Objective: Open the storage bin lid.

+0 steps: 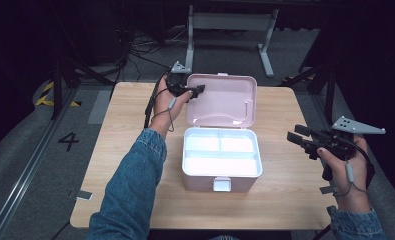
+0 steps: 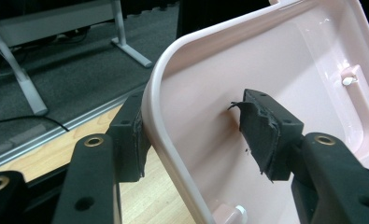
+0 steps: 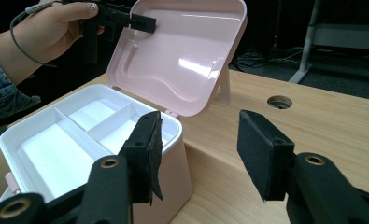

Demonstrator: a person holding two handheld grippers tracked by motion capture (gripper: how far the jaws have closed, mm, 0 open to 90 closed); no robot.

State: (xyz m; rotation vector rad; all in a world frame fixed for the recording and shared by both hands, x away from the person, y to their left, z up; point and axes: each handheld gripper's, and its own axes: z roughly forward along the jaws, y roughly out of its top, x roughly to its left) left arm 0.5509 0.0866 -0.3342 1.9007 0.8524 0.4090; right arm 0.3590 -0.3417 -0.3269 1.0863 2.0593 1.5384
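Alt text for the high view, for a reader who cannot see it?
A pink box sits open on a wooden table, showing a white divided tray. The left gripper straddles the raised lid at its edge; the right gripper hovers open beside the box.

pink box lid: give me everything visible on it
The lid is glossy pale pink plastic with rounded corners and a raised rim. It stands open, hinged at the back edge of the box and tilted slightly back. Its inner face shows a moulded curved recess, and a handle sticks out behind. The left gripper straddles its upper corner rim, one of the fingers against the outside, the other just off the inner face.
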